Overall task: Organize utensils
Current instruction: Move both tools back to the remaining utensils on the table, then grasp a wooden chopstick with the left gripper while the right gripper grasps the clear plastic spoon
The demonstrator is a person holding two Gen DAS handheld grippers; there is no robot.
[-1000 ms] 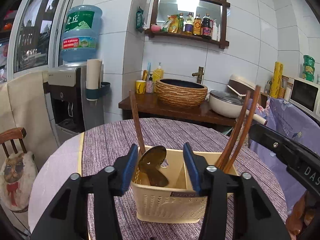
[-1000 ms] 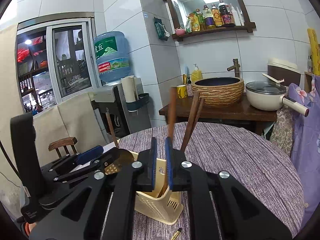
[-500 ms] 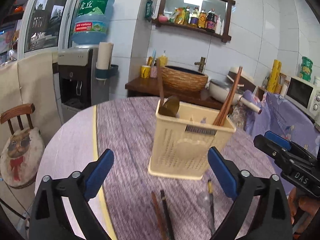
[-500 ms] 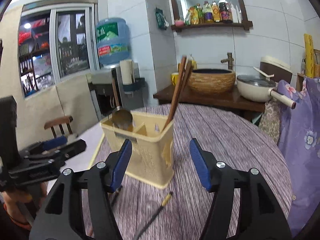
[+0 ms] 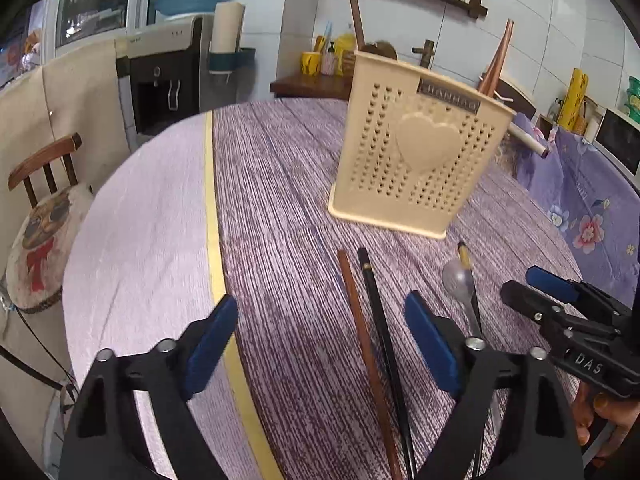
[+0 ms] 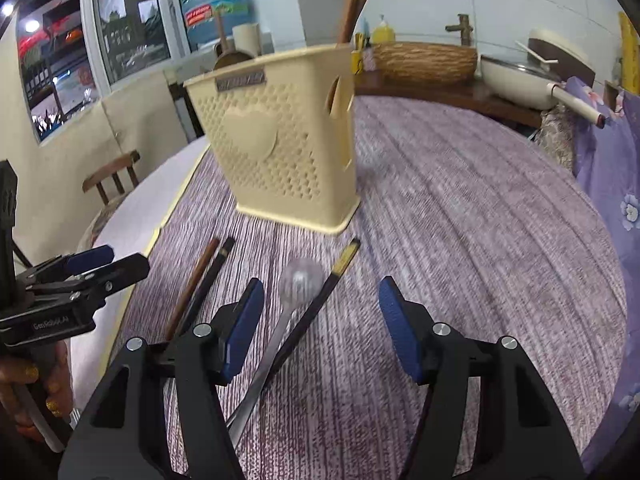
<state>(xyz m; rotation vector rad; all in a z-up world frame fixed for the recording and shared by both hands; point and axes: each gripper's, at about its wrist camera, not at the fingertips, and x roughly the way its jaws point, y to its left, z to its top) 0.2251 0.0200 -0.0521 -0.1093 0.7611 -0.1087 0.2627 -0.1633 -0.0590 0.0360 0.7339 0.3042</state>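
The cream utensil basket (image 5: 420, 160) stands upright on the desk (image 5: 288, 184), at about 1 o'clock from the left gripper (image 5: 320, 344) and 11 o'clock from the right gripper (image 6: 320, 324). Brown chopsticks (image 5: 496, 64) and a wooden spoon handle (image 5: 355, 16) stick up out of it. Both grippers hover above the striped cloth with fingers spread wide, released and holding nothing. On the cloth just in front of the basket lie a brown chopstick (image 5: 360, 328) and a black chopstick (image 5: 380, 328) side by side, and at 3 o'clock from them a metal spoon (image 6: 298, 280) beside another black chopstick with a gold tip (image 6: 332, 276).
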